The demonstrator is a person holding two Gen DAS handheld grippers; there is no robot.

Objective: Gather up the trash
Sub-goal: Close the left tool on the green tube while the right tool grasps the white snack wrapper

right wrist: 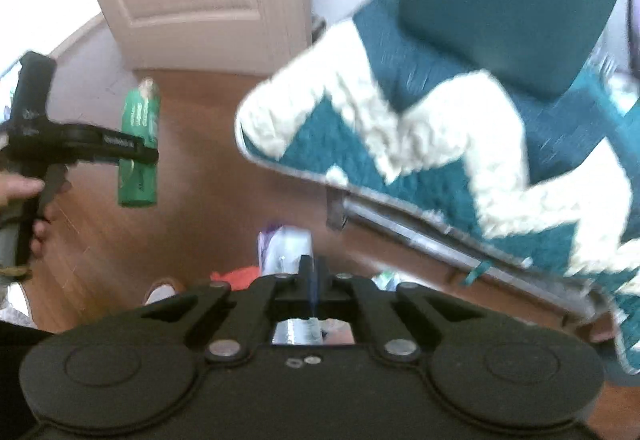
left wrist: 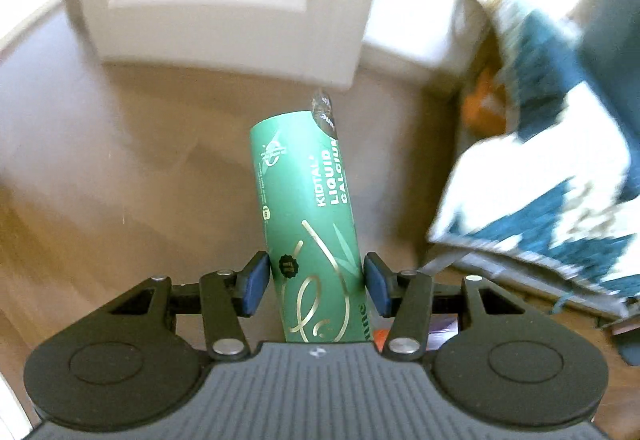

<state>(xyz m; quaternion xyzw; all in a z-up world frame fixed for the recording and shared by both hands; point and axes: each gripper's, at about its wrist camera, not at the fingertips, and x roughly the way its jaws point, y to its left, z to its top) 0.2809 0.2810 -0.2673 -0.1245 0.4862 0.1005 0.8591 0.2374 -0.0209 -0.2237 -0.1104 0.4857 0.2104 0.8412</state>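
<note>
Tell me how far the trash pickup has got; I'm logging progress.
No bin shows, so nothing looks finished. In hand: the left gripper clamps a green tube, clear of the wooden floor. The right gripper is shut; whether it holds anything is unclear. Left: some blurred litter below the right gripper.

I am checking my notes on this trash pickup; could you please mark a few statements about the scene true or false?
1. The left claw grips a green tube. True.
2. The green tube reads "liquid calcium". True.
3. The right claw stands wide open. False: its jaws are shut, and what, if anything, they pinch is unclear.
4. The floor is grey tile. False: it is brown wood.
5. A teal and white zigzag blanket lies to the right. True.
</note>
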